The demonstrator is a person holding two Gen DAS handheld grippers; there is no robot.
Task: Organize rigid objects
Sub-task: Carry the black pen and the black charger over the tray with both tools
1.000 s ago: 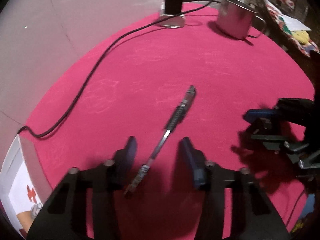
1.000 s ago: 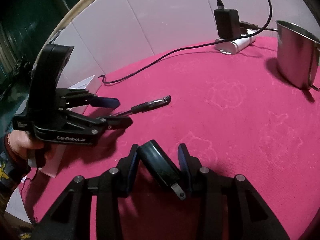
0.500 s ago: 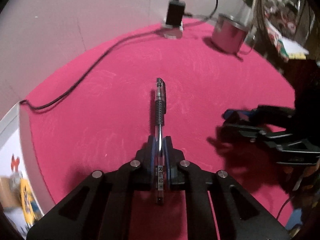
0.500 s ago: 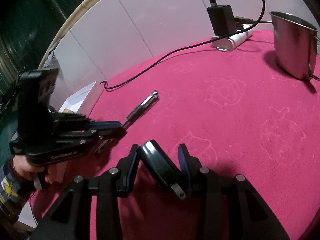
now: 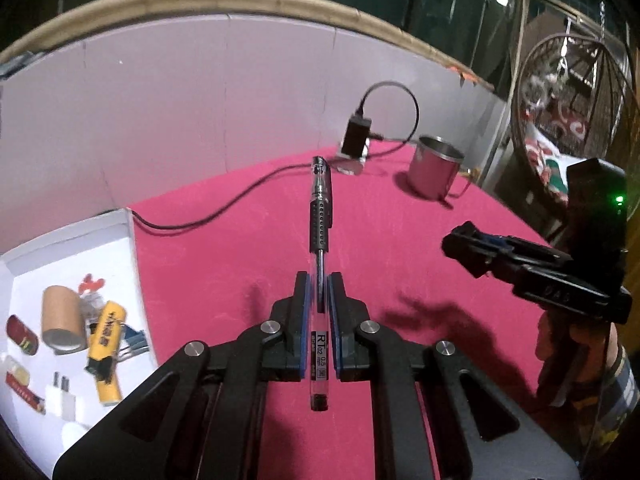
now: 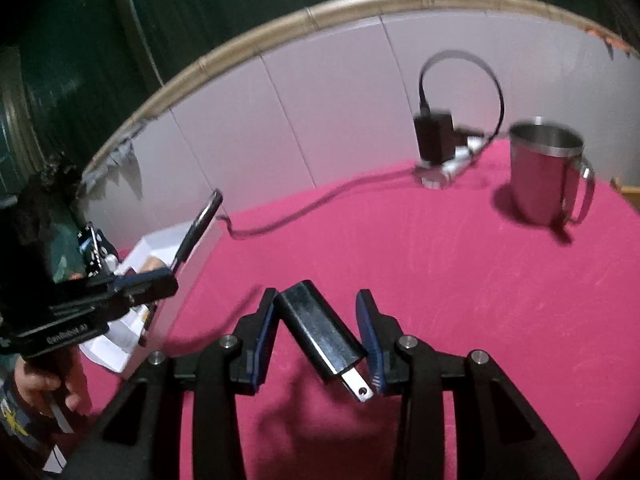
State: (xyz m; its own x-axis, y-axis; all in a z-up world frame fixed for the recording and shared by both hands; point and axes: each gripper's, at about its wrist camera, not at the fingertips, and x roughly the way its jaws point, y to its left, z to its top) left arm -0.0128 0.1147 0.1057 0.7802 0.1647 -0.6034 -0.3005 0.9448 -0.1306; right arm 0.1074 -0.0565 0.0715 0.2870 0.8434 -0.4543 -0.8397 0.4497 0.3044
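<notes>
My left gripper [image 5: 319,280] is shut on a clear pen [image 5: 320,208] with a black grip, which sticks out forward above the pink tablecloth [image 5: 240,264]. From the right wrist view the same pen [image 6: 198,228] points up and right out of the left gripper [image 6: 170,280], above the white box [image 6: 160,242]. My right gripper [image 6: 318,300] is shut on a black plug adapter [image 6: 320,334], held slantwise with its metal prongs toward the camera. The right gripper [image 5: 460,246] hangs over the cloth's right side.
A white box [image 5: 116,248] at the left holds several small items: a cardboard roll [image 5: 62,318], a yellow lighter [image 5: 106,340], a white plug [image 5: 60,398]. A steel mug [image 6: 546,170] stands at the back right beside a black charger [image 6: 434,140] on a power strip, its cable [image 5: 224,208] trailing left.
The left jaws closed on the pen, lifted it off the cloth and swung left toward the white box. The right gripper rose a little with the adapter still held.
</notes>
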